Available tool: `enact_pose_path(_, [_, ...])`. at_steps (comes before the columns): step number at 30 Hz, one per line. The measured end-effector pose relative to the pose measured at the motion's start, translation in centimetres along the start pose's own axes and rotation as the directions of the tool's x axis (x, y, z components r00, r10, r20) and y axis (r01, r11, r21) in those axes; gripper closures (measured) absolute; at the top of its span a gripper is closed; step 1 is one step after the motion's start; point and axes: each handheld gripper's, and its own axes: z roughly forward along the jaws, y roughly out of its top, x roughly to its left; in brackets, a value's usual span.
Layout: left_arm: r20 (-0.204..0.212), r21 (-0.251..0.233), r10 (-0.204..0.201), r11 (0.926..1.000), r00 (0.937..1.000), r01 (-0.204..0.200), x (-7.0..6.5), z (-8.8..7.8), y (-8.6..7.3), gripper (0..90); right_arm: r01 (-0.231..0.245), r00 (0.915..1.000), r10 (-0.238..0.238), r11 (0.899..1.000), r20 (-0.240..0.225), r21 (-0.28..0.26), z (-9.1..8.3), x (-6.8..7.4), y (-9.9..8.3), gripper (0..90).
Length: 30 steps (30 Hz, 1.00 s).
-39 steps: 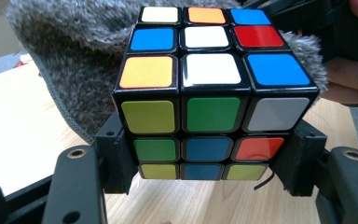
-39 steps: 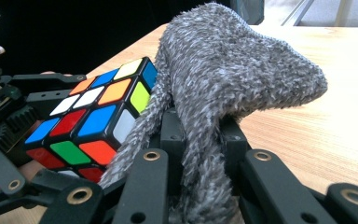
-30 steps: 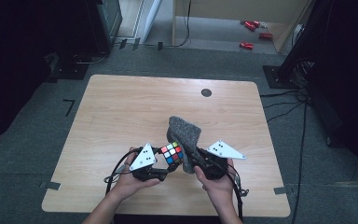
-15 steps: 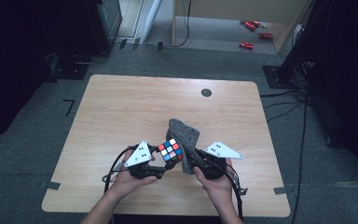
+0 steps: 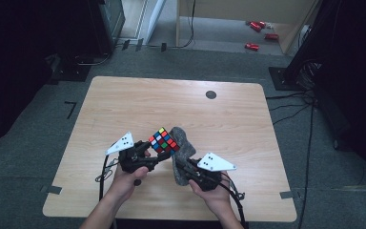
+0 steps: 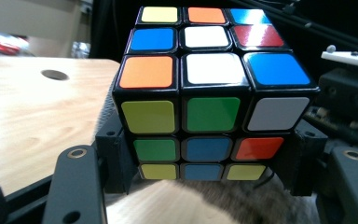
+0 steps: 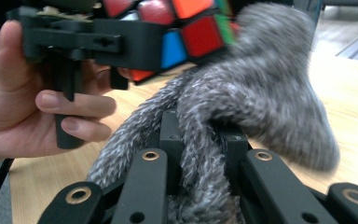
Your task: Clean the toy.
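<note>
A scrambled puzzle cube (image 5: 163,140) is held above the wooden table (image 5: 124,109), clamped between the jaws of my left gripper (image 5: 150,151). In the left gripper view the cube (image 6: 205,88) sits squeezed between the two black pads (image 6: 114,154). My right gripper (image 5: 183,164) is shut on a grey fuzzy cloth (image 5: 181,148), whose upper end presses against the cube's right side. From the right gripper view, the cloth (image 7: 256,98) bunches between the jaws and rises to touch the cube (image 7: 186,28).
A small dark hole (image 5: 211,94) marks the table's far side. Cables trail from both grippers off the near edge. Red objects (image 5: 257,26) lie on the floor beyond the table, and dark equipment stands at the left and right.
The left gripper has lifted the cube slightly up and left. The cloth's top now rests against the cube's right face.
</note>
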Motion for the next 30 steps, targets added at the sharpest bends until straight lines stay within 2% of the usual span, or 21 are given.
enact_pose_path(2, [0.019,0.011,-0.009,0.9999,0.9998,0.008,-0.2,0.4,-0.2,35.2,0.032,0.9995,-0.032,0.999,-0.005,0.007,0.3,0.6,-0.2,77.3])
enact_pose_path(3, [0.024,0.014,-0.012,0.9998,0.9996,0.012,-0.2,0.5,-0.2,35.2,0.063,0.9980,-0.063,0.998,-0.008,0.025,0.7,1.0,-0.5,77.3])
enact_pose_path(6, [0.029,0.022,-0.014,0.9997,0.9995,0.013,-0.2,0.6,-0.3,35.3,0.100,0.9950,-0.100,0.994,-0.005,0.037,1.0,1.5,-0.8,77.1])
enact_pose_path(9, [0.027,0.019,-0.023,0.9996,0.9994,0.023,0.0,0.4,-0.2,35.3,0.097,0.9951,-0.098,0.995,0.015,0.023,0.6,1.0,-0.6,77.1])
enact_pose_path(12, [0.037,0.013,-0.038,0.9992,0.9986,0.038,0.3,0.2,-0.1,35.2,0.059,0.9974,-0.058,0.998,0.044,-0.026,-0.3,0.0,-0.2,77.0])
enact_pose_path(14, [0.049,0.009,-0.048,0.9988,0.9976,0.048,0.2,0.3,-0.1,35.3,0.063,0.9979,-0.062,0.997,0.018,-0.051,-0.5,0.0,-0.3,76.3])
enact_pose_path(17, [0.046,0.012,-0.053,0.9985,0.9975,0.053,0.2,0.4,-0.2,35.2,0.110,0.9936,-0.111,0.994,-0.023,-0.026,0.2,1.1,-0.6,76.2])
enact_pose_path(19, [0.042,0.021,-0.049,0.9986,0.9979,0.048,0.2,0.4,-0.2,35.2,0.155,0.9873,-0.155,0.988,-0.035,0.003,0.8,2.0,-0.9,76.0])
enact_pose_path(21, [0.037,0.020,-0.043,0.9989,0.9984,0.043,0.1,0.4,-0.2,35.2,0.186,0.9822,-0.186,0.982,-0.026,0.015,1.0,2.3,-0.9,76.1])
enact_pose_path(24, [0.041,0.018,-0.045,0.9988,0.9981,0.045,0.2,0.3,-0.2,35.3,0.149,0.9888,-0.149,0.989,0.004,0.004,0.6,1.5,-0.6,76.0])
enact_pose_path(25, [0.041,0.021,-0.046,0.9988,0.9981,0.045,0.2,0.4,-0.2,35.2,0.111,0.9936,-0.110,0.994,0.025,-0.012,0.3,0.8,-0.4,76.0])
enact_pose_path(27, [0.040,0.024,-0.047,0.9987,0.9981,0.046,0.1,0.5,-0.3,35.2,0.049,0.9981,-0.048,0.998,0.038,-0.028,0.2,0.1,-0.4,75.9])
enact_pose_path(28, [0.041,0.031,-0.049,0.9984,0.9980,0.047,0.1,0.6,-0.3,35.3,0.044,0.9985,-0.043,0.999,0.034,-0.029,0.3,0.1,-0.5,75.7])
enact_pose_path(30, [0.038,0.040,-0.045,0.9983,0.9983,0.043,0.1,0.7,-0.4,35.2,0.062,0.9980,-0.061,0.998,0.017,-0.006,0.7,0.7,-0.8,75.5])
